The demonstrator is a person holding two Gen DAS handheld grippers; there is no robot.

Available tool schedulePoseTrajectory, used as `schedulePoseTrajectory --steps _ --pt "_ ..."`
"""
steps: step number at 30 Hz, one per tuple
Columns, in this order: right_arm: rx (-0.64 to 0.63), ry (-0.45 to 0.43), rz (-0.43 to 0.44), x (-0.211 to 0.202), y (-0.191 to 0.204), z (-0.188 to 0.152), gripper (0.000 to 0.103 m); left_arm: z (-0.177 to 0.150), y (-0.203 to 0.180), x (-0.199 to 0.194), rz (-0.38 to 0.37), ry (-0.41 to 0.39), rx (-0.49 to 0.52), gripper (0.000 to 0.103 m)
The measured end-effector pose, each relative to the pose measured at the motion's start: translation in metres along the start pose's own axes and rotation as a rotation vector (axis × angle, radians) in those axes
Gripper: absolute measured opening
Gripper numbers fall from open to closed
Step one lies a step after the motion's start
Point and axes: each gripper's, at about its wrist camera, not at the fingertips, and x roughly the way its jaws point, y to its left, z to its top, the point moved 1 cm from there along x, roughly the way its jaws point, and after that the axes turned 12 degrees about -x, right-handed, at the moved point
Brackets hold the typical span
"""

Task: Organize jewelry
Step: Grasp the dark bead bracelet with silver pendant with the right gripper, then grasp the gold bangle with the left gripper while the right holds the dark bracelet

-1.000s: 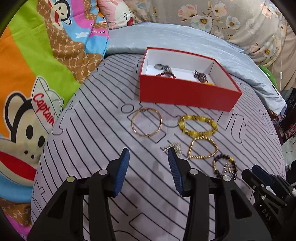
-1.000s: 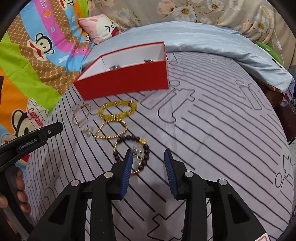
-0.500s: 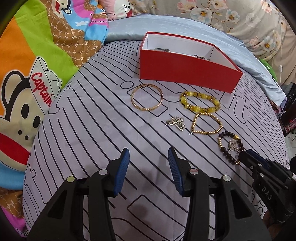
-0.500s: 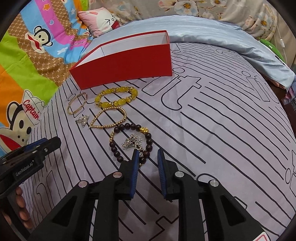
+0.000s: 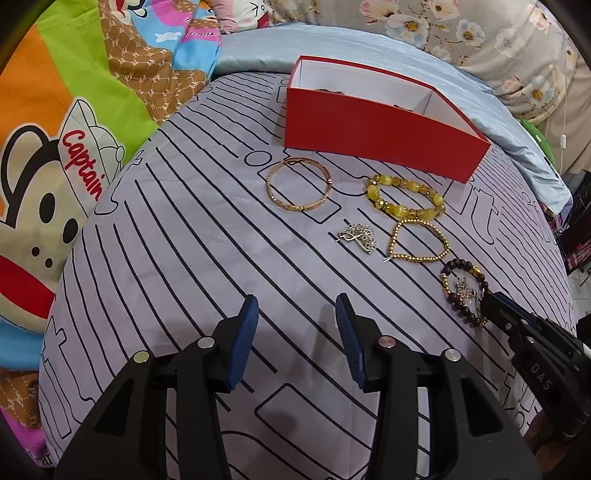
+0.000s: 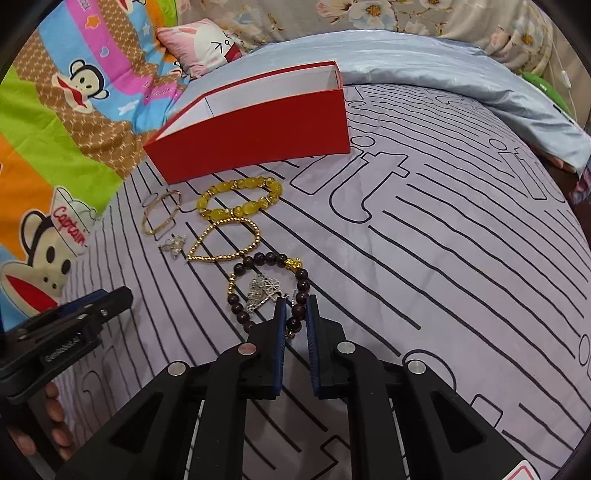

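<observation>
Right gripper (image 6: 295,314), lower centre of the right view: clenched on the near arc of the dark beaded bracelet (image 6: 301,284), which rings a silver brooch (image 6: 263,290). Left gripper (image 5: 295,325): spread wide, nothing between its pads, above the striped bedsheet (image 5: 166,258). Mid-frame: gold bead chain (image 5: 419,240), silver charm (image 5: 360,236), yellow bead bracelet (image 5: 404,197), gold bangle (image 5: 298,184). Farthest: red box (image 5: 376,136); only the left view glimpses dark pieces inside.

A bed under a striped lilac sheet (image 5: 184,258) — cartoon-monkey blanket (image 5: 55,147), floral fabric (image 6: 443,18) behind.
</observation>
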Motion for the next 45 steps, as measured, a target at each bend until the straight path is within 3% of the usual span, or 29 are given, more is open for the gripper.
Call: schedulePoseTrajectory --steps 11,20,35,39,42,45 --pt "-0.011 -0.054 0.045 -0.019 0.009 0.012 0.006 0.002 0.001 0.001 -0.019 0.011 -0.011 0.042" --pt "-0.03 -0.061 0.073 -0.041 0.013 0.002 0.005 0.01 -0.001 0.006 -0.03 0.011 -0.022 0.042" --pt "-0.07 0.023 0.12 -0.024 0.036 -0.024 0.005 0.08 0.012 0.038 0.022 -0.052 -0.095 0.041" --pt "-0.065 0.026 0.122 -0.022 0.036 -0.022 0.005 0.084 0.001 0.036 -0.024 -0.062 -0.076 0.042" --pt "-0.064 0.031 0.123 -0.019 0.035 -0.02 0.005 0.082 -0.014 0.043 -0.03 -0.047 -0.02 0.055" --pt "-0.064 0.035 0.124 -0.018 0.035 -0.02 0.005 0.08 -0.023 0.054 -0.014 -0.03 0.015 0.057"
